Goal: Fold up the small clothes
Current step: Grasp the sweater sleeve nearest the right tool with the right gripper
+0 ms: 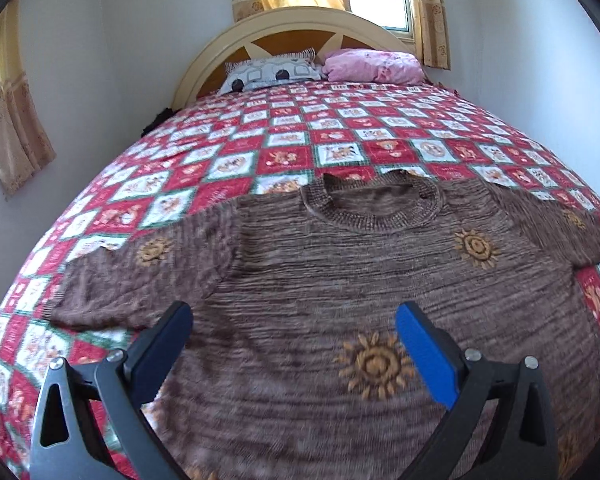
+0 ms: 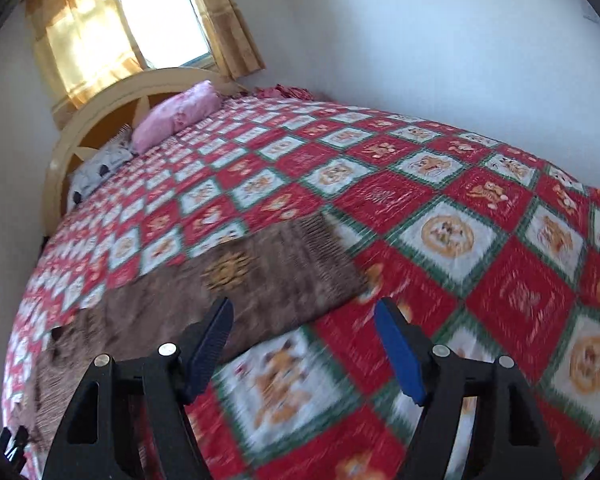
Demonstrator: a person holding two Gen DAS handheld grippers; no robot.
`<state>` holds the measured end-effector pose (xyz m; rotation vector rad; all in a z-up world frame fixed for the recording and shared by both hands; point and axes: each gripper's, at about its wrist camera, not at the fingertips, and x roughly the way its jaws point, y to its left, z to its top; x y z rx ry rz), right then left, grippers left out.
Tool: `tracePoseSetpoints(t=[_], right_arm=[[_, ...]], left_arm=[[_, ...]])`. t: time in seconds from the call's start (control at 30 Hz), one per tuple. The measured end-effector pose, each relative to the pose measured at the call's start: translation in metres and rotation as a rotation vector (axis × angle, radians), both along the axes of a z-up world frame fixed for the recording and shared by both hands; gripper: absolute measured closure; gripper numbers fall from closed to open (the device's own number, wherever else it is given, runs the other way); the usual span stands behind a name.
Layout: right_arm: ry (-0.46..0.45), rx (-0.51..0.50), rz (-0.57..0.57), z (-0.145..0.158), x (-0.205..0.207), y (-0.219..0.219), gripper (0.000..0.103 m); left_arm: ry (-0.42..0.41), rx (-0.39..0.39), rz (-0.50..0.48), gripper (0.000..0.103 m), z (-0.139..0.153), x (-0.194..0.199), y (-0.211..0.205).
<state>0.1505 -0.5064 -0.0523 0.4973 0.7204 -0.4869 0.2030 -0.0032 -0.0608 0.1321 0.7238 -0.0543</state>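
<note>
Sweater (image 1: 320, 280) collar shows from left claw (image 1: 294, 320); right sees a sleeve.

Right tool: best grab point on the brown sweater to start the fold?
Take the right sleeve's ribbed cuff. The sweater lies flat, face up, sleeves spread, and that cuff is a free edge on the quilt. Come in low from the outer side with the open right tool, pinching the edge.

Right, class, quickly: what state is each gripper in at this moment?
Left gripper: open, holding nothing, above the brown sweater.
Right gripper: open, holding nothing, near the sweater's sleeve.
</note>
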Motion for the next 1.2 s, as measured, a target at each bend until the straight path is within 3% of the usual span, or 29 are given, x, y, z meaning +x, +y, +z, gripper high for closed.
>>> tracePoseSetpoints(t=[0.1, 0.2, 0.4, 0.53, 0.7, 0.97, 1.2], right_arm=[[0.078, -0.002, -0.004, -0.020, 0.030, -0.022, 0.052], [0.152, -0.025, 0.012, -0.038, 0.053, -0.028, 0.052], [0.200, -0.140, 0.031, -0.047, 0.061, -0.018, 0.053], [0.207, -0.167, 0.066, -0.046, 0.060, -0.014, 0.080], [0.233, -0.197, 0.108, -0.042, 0.067, -0.006, 0.091], [0.123, -0.158, 0.161, 0.007, 0.081, 0.024, 0.091], [-0.025, -0.113, 0.456, 0.044, 0.116, 0.147, 0.091]], left_arm=[[0.027, -0.001, -0.002, 0.000, -0.014, 0.011, -0.003], [0.055, -0.019, 0.005, 0.000, -0.023, 0.017, -0.001], [0.107, -0.050, 0.025, 0.000, -0.041, 0.022, 0.005], [0.189, -0.083, 0.053, 0.000, -0.054, 0.031, 0.011], [0.189, -0.098, 0.057, 0.000, -0.056, 0.028, 0.011], [0.192, -0.114, 0.055, 0.000, -0.057, 0.032, 0.015], [0.193, -0.130, 0.052, 0.000, -0.057, 0.032, 0.016]])
